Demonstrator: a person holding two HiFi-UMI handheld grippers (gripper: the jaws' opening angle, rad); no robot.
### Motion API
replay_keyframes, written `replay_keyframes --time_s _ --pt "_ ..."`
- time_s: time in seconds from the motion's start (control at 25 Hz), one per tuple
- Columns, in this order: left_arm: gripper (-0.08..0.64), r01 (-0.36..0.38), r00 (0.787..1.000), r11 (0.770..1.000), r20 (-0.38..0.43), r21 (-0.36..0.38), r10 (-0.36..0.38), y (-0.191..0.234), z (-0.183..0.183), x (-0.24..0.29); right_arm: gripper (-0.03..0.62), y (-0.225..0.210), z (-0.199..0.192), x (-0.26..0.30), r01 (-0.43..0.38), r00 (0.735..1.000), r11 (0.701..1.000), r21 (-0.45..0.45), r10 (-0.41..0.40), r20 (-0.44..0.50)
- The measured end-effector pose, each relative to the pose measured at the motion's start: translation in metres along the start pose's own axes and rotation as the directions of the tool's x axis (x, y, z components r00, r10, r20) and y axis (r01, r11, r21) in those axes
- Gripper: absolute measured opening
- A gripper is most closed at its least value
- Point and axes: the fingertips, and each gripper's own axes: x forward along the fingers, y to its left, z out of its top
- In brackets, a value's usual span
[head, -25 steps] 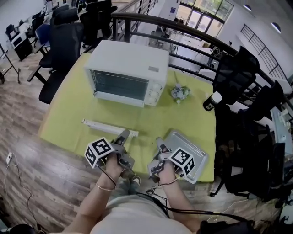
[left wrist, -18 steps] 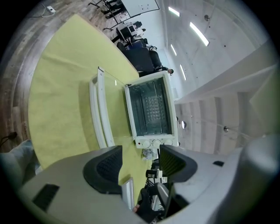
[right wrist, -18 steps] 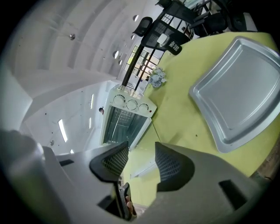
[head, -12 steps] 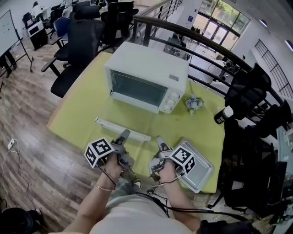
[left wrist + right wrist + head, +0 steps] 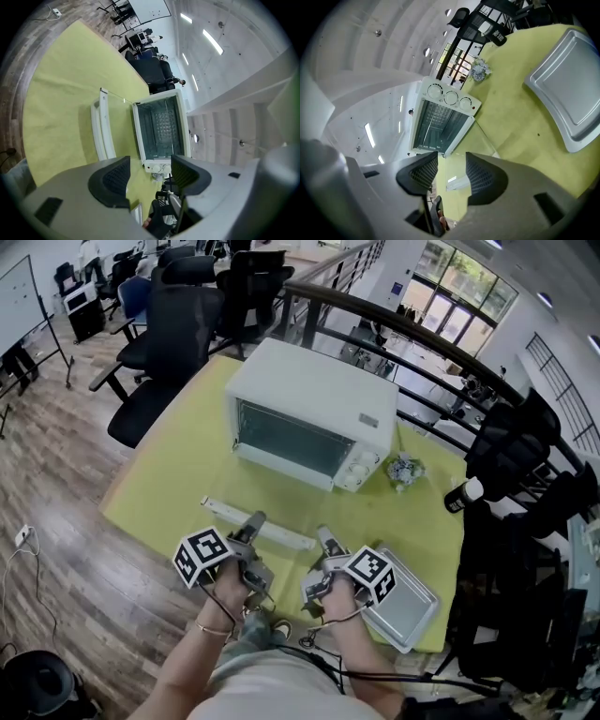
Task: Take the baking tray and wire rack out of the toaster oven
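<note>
Wood floor [image 5: 56,549] surrounds a yellow-green table [image 5: 178,474]. Black chairs [image 5: 173,334] stand behind it, beside a dark railing [image 5: 422,332]. Beyond, bright windows [image 5: 459,292]; a whiteboard [image 5: 17,301] stands at left.

- An open-plan office or lab, on an upper level of a large hall.
- Black wheeled office chairs [image 5: 173,329] cluster beyond the table [image 5: 159,484], which is draped in yellow-green cloth.
- A whiteboard on a stand [image 5: 21,306] is at the far left.
- A dark curved metal railing [image 5: 394,320] runs behind the table, with a lower floor visible past it.
- Tall grid-paned windows [image 5: 459,287] and ceiling strip lights [image 5: 213,41] are overhead.
- The floor is wood-look planks [image 5: 56,531].
- A white toaster oven [image 5: 314,404] sits on the table amid the office furniture.
</note>
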Motion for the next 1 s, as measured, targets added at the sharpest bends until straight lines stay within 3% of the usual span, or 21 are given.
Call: replay_keyframes --time_s 0.28,0.6,1.0 --pt "0.255 0.017 1.0 1.0 -0.023 0.026 -0.017 -0.008 0.028 0.029 0.181 0.018 0.007 0.037 -0.013 1.0 1.0 -0.021 0.013 0.01" --pt "0.255 0.051 0.998 0.997 -0.043 0.059 -0.049 -0.021 0.058 0.073 0.181 0.041 0.047 0.073 -0.057 0.991 0.996 -0.068 0.065 0.116" --pt "0.255 0.115 0.993 0.991 -0.035 0.064 -0.113 -0.036 0.092 0.12 0.181 0.052 0.072 0.113 -0.106 0.978 0.993 -0.044 0.112 0.179"
